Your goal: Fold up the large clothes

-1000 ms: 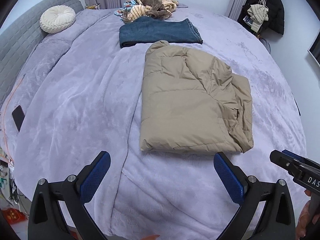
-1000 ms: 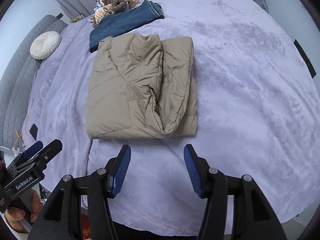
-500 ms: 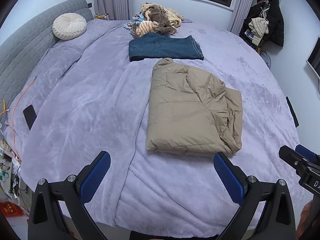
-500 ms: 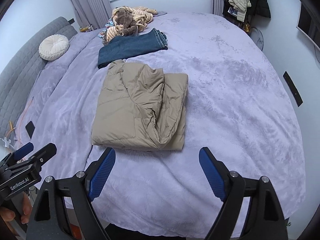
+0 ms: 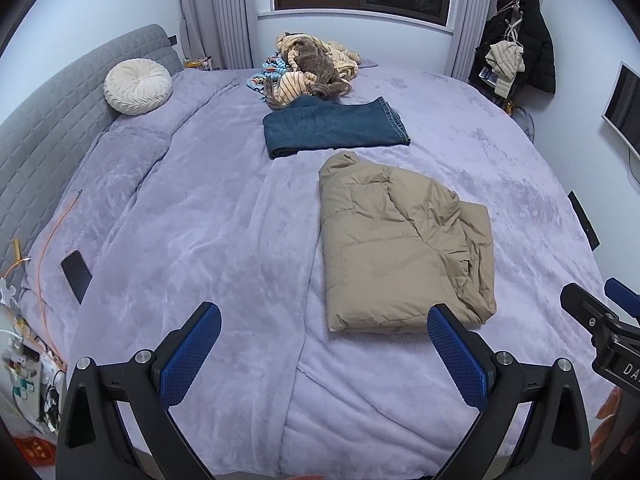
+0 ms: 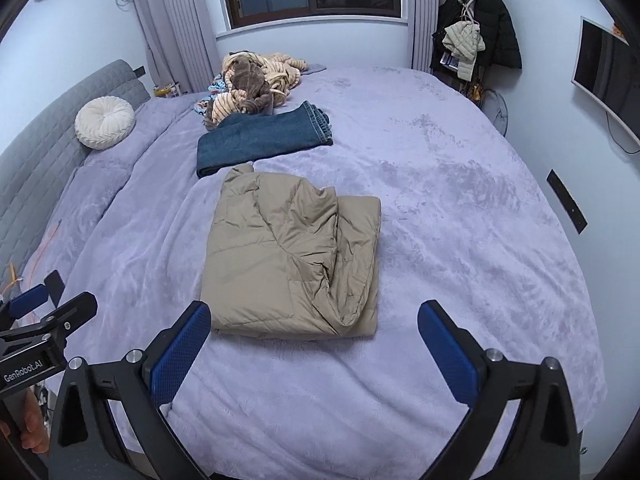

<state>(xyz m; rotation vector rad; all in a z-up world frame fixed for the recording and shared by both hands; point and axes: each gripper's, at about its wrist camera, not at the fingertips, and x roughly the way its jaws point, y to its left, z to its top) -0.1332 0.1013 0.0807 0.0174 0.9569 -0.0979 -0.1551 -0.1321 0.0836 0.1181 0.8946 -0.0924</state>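
Jacket: the beige padded jacket (image 6: pixel 292 260) lies folded into a thick rectangle on the near half of the bed (image 6: pixel 460 240), close to the front edge and a little left of the middle in the right wrist view; nothing touches it
Quality of fold: the left side is flat and straight, but on the right side one loose layer bulges and makes a small pocket at the near corner, so the packet is not fully tidy
Jeans: the blue jeans (image 5: pixel 336 126) lie folded flat just behind the jacket, almost touching its collar end; I judge this piece as done
Unfolded pile: a heap of striped and brown clothes (image 5: pixel 312 68) lies at the far edge of the bed under the window, not folded; this seems to be the work that is left
Left gripper: the left gripper (image 5: pixel 324 352) hangs above the near edge of the bed with jaws wide apart and nothing between them
Right gripper: the right gripper (image 6: pixel 314 344) has just been opening its jaws, they now stand wide, with nothing between them, in front of the jacket and not in contact with it
Progress: two pieces folded, the pile waits, so I judge the task is about in the middle
Next, as a guess: press down the loose corner or reach for the pile
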